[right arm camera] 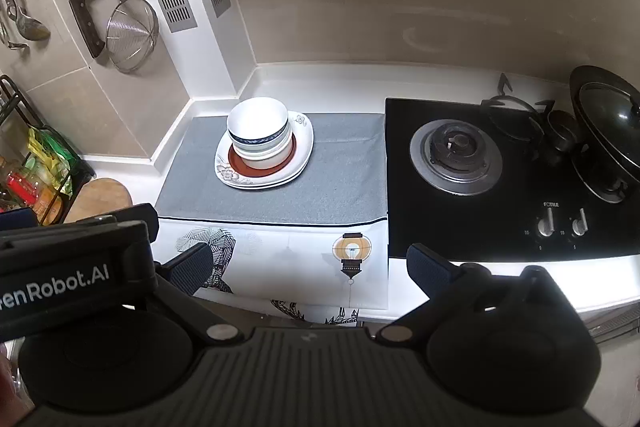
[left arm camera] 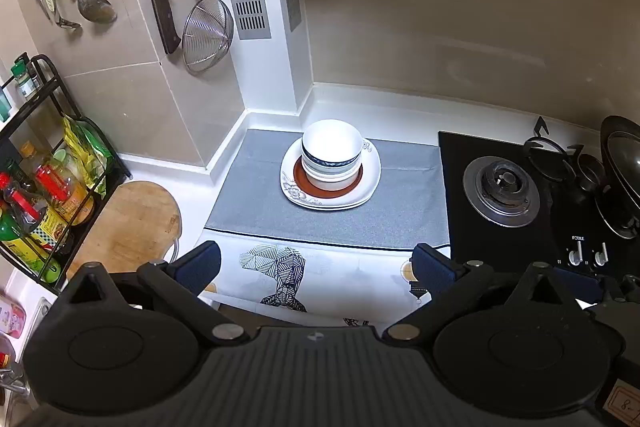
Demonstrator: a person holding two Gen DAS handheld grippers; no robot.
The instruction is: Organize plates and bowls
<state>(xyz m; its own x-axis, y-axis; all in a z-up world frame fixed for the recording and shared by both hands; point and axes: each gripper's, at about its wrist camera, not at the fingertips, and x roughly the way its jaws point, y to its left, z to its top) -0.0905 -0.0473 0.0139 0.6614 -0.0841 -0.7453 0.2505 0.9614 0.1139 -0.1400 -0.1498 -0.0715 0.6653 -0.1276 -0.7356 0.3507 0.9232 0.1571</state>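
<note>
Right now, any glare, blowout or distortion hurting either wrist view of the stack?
Left wrist: the top bowl is blown out white inside and fisheye bends the counter edge; the plates stay sharp. Right wrist: the bowl is overexposed too, the counter strip in front of the stove glares white, and the left gripper's body blocks the lower left corner.

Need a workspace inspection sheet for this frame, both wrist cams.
Surface: white counter, grey mat under the dishes.
Job's things: bowls nested on stacked plates, on the mat.
Clutter: cutting board, bottle rack at left.
Grippers: left hand-held gripper open, empty; right hand-held gripper open, empty.
Cables: nothing seen.
Surroundings: stove, lidded wok, hanging strainer.
</note>
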